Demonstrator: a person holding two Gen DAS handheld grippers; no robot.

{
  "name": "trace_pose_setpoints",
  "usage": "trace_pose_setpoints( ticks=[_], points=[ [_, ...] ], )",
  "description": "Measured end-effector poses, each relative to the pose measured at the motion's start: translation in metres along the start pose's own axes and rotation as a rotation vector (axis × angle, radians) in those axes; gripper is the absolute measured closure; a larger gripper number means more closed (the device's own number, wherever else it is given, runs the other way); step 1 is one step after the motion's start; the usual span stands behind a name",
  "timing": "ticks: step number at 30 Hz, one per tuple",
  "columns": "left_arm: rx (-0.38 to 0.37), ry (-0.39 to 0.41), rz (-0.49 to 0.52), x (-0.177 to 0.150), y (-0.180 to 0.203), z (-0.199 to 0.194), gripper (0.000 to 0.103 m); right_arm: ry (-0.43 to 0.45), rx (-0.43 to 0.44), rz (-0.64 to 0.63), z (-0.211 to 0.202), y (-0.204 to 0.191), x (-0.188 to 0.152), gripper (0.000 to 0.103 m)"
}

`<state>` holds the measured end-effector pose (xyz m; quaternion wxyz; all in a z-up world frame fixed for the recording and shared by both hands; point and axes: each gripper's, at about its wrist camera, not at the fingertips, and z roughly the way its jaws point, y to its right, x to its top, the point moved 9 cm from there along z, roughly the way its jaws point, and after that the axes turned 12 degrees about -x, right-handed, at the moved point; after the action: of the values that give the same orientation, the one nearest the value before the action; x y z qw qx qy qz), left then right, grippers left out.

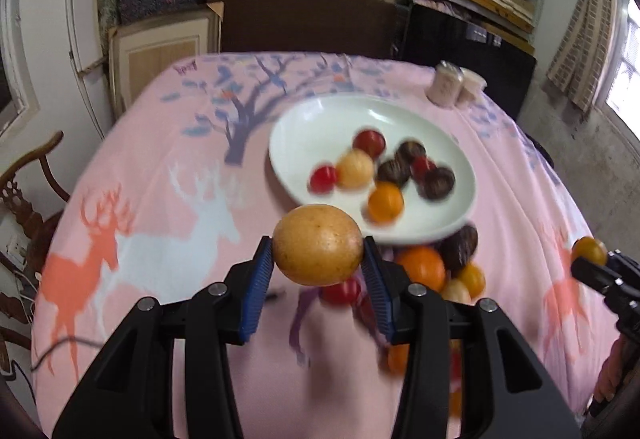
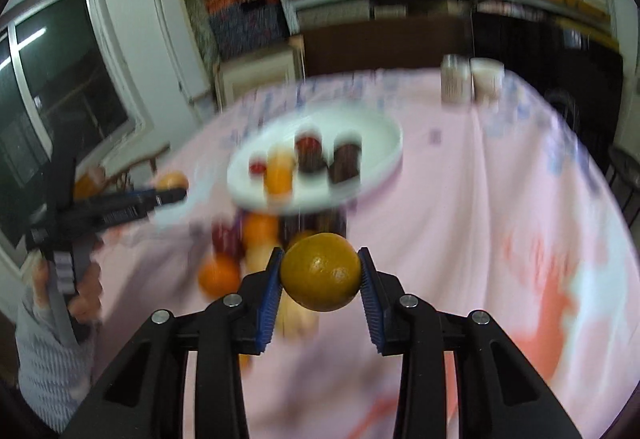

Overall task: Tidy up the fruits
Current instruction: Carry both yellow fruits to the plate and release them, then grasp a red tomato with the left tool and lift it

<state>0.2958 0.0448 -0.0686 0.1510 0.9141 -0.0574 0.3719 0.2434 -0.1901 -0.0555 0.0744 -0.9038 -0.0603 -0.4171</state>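
The left gripper [image 1: 318, 267] is raised above the table, its blue-padded fingers [image 1: 258, 291] clamped on either side of a round fruit. The right gripper [image 2: 320, 281] is raised likewise, its blue pads [image 2: 270, 297] pressed against a fruit from both sides. The left hand [image 2: 82, 293], in a grey knit sleeve, wraps the left gripper's handle, holding it roughly level.
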Motion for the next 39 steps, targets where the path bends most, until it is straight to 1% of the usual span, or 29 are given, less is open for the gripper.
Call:
trace_pose_setpoints(
  ticks=[3,5,7,9,14,16,18,19,20,21,22,23,25,27,28,29,31,32,37,39],
  points=[
    [0.016,0.023,-0.023,0.034,-0.001,0.015,0.059,0.048,0.004,0.015,0.015,-0.007,0.046,0.066],
    [0.02,0.023,-0.047,0.053,-0.004,0.031,0.059,0.049,0.01,0.044,0.038,-0.012,0.073,0.066],
    [0.011,0.021,-0.077,0.067,-0.008,0.05,0.059,0.034,0.014,0.085,0.061,-0.01,0.087,0.066],
    [0.011,0.014,-0.11,0.075,-0.015,0.07,0.059,-0.002,0.007,0.118,0.091,-0.006,0.093,0.066],
    [0.039,-0.032,-0.138,0.084,-0.036,0.112,0.059,-0.065,-0.034,0.13,0.144,0.001,0.09,0.066],
    [0.042,-0.042,-0.14,0.082,-0.041,0.122,0.059,-0.09,-0.043,0.143,0.159,0.006,0.085,0.066],
    [0.047,-0.058,-0.131,0.08,-0.042,0.129,0.059,-0.098,-0.054,0.147,0.164,0.008,0.08,0.065],
    [0.053,-0.069,-0.124,0.078,-0.043,0.133,0.059,-0.097,-0.058,0.148,0.166,0.009,0.079,0.06],
    [0.056,-0.075,-0.125,0.076,-0.044,0.135,0.059,-0.084,-0.064,0.157,0.166,0.012,0.081,0.051],
    [0.056,-0.08,-0.129,0.075,-0.045,0.137,0.059,-0.074,-0.062,0.171,0.166,0.015,0.082,0.03],
    [0.053,-0.086,-0.136,0.074,-0.045,0.138,0.058,-0.066,-0.058,0.184,0.166,0.017,0.083,0.026],
    [0.053,-0.09,-0.14,0.073,-0.045,0.138,0.056,-0.049,-0.049,0.196,0.163,0.02,0.085,0.026],
    [0.059,-0.072,-0.138,0.075,-0.045,0.133,0.043,-0.036,-0.054,0.191,0.157,0.022,0.087,0.026],
    [0.072,-0.046,-0.132,0.078,-0.044,0.124,0.035,-0.002,-0.039,0.216,0.144,0.027,0.091,0.026],
    [0.075,-0.026,-0.127,0.081,-0.042,0.117,0.034,0.01,-0.028,0.226,0.139,0.028,0.092,0.026],
    [0.072,-0.016,-0.123,0.082,-0.041,0.112,0.033,0.021,-0.021,0.231,0.133,0.028,0.094,0.024],
    [0.062,0.0,-0.118,0.083,-0.037,0.102,0.029,0.05,-0.029,0.225,0.122,0.029,0.096,0.017],
    [0.064,0.005,-0.119,0.082,-0.037,0.098,0.029,0.065,-0.034,0.221,0.117,0.028,0.097,0.016],
    [0.101,0.006,-0.088,0.069,-0.028,0.081,0.028,0.087,-0.033,0.201,0.102,0.021,0.091,0.015],
    [0.11,0.015,-0.068,0.056,-0.022,0.069,0.028,0.105,-0.039,0.198,0.091,0.021,0.083,0.015]
  ],
)
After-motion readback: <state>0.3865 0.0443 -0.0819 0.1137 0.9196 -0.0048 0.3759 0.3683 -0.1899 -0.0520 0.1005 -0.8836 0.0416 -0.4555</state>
